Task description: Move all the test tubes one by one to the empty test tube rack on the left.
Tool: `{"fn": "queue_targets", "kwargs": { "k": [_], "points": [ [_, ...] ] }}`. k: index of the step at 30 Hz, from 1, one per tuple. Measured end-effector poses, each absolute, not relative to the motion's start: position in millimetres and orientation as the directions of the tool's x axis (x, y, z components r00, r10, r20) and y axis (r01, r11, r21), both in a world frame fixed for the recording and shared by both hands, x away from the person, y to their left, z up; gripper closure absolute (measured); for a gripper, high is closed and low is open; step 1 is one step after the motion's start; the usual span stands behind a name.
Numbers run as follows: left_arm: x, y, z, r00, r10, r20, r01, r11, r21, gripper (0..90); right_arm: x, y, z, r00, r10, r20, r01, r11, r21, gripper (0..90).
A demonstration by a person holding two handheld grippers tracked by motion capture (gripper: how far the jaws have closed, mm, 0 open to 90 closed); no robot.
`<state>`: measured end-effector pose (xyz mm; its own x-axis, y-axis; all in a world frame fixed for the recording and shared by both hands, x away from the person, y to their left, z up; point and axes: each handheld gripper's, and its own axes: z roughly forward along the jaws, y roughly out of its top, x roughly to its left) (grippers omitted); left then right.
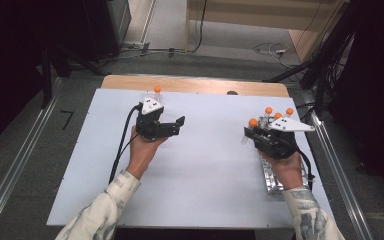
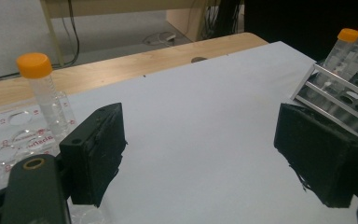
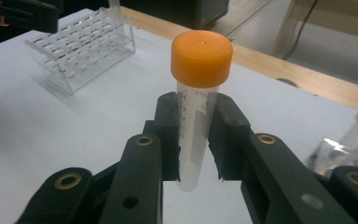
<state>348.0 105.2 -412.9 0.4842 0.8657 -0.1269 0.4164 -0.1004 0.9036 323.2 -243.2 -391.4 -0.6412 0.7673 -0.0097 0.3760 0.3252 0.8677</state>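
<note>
Item: orange-capped tube (image 3: 196, 107), pinched upright in right gripper (image 3: 196, 140) jaws, lifted near metal rack (image 1: 272, 177). Left gripper (image 2: 200, 154) jaws spread, empty. Step: transfer; next likely needs alignment over clear rack (image 3: 81, 46).

This looks like a lab or test room. Clear plastic tubes with orange caps (image 3: 199, 93) stand in racks: a clear plastic rack (image 3: 81, 46) at the far left of the white surface (image 1: 205, 165) and a metal rack (image 2: 340, 93) at the right. Loose cables (image 1: 270, 49) trail over the grey floor (image 1: 25, 150) beyond, and metal rails (image 1: 10, 175) run along both sides.
</note>
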Motion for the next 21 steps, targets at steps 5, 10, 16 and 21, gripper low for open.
{"fn": "queue_targets", "kwargs": {
  "k": [5,10,16,21],
  "points": [
    [344.1,101.7,-409.0,0.503,0.855,-0.124,0.403,-0.105,0.909,16.9,324.6,-224.2,-398.2,-0.663,0.749,0.009,0.39,0.335,0.857,72.0],
    [336.1,99.1,-402.5,0.529,0.84,-0.122,0.38,-0.106,0.919,17.5,325.3,-204.4,-407.4,-0.678,0.735,0.017,0.401,0.35,0.847,72.0],
    [326.3,86.0,-398.8,0.578,0.808,-0.114,0.36,-0.127,0.924,18.0,328.2,-181.3,-418.2,-0.689,0.725,0.013,0.408,0.373,0.834,72.0],
    [321.8,70.8,-400.3,0.62,0.777,-0.11,0.353,-0.15,0.924,19.6,331.2,-165.4,-427.9,-0.704,0.71,0.014,0.409,0.389,0.825,72.0]
  ]
}}
